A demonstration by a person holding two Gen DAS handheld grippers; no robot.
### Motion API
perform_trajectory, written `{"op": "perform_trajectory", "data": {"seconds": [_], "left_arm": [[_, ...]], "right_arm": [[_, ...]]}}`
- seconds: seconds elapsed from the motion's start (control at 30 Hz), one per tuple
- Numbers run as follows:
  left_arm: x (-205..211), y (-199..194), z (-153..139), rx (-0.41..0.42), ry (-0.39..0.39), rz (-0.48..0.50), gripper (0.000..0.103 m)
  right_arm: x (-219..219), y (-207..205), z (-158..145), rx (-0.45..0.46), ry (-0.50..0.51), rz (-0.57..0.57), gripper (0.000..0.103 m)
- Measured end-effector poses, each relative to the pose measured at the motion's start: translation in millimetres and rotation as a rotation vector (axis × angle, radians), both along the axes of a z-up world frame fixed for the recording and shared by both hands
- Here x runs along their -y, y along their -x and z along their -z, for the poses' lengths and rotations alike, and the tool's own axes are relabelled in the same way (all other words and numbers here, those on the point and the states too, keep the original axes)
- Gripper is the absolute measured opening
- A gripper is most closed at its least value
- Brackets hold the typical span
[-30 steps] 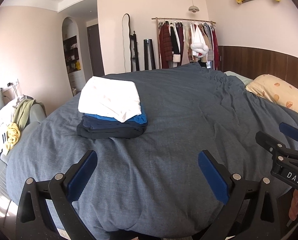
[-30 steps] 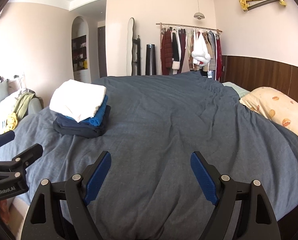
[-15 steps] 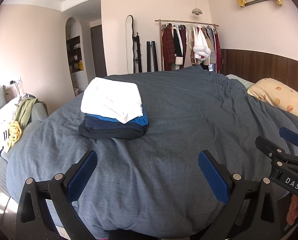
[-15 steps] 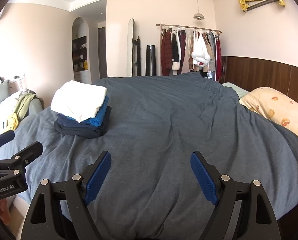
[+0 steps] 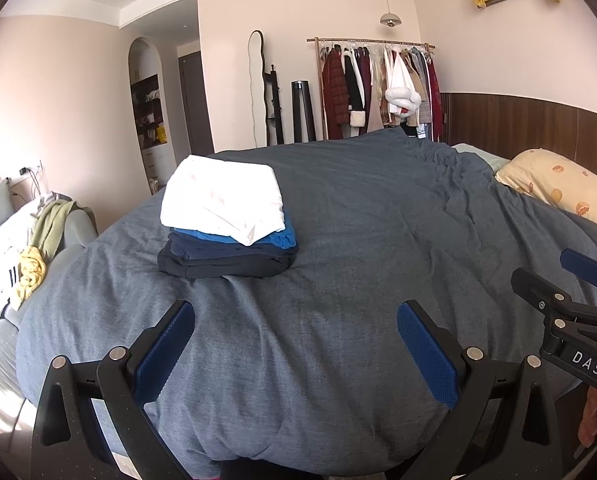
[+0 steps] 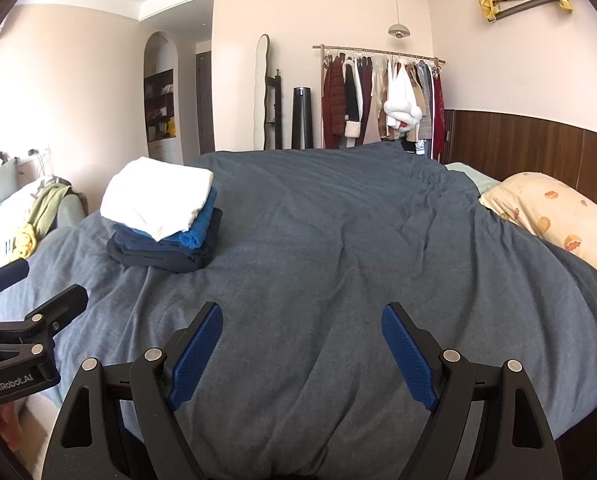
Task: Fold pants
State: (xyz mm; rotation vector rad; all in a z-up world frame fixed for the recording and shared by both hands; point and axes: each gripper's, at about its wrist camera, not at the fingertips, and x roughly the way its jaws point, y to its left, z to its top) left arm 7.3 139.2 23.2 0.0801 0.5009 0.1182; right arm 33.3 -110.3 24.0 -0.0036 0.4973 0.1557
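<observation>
Pants folded, stacked on bed, left of centre. Nothing changed in last second. Left gripper, right gripper: jaws wide, empty, hovering apart from stack. Folding looks finished.

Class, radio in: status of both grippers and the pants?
Left gripper open, empty. Right gripper open, empty. Stack of folded clothes on grey-blue duvet, untouched. Nothing in the way.
</observation>
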Motion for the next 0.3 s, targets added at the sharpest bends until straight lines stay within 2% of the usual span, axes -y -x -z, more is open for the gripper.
{"op": "perform_trajectory", "data": {"seconds": [0.3], "left_arm": [[-0.2, -0.4, 0.2, 0.003, 0.01, -0.011, 0.103]], "right_arm": [[0.3, -0.2, 1.9, -0.002, -0.001, 0.0, 0.082]]}}
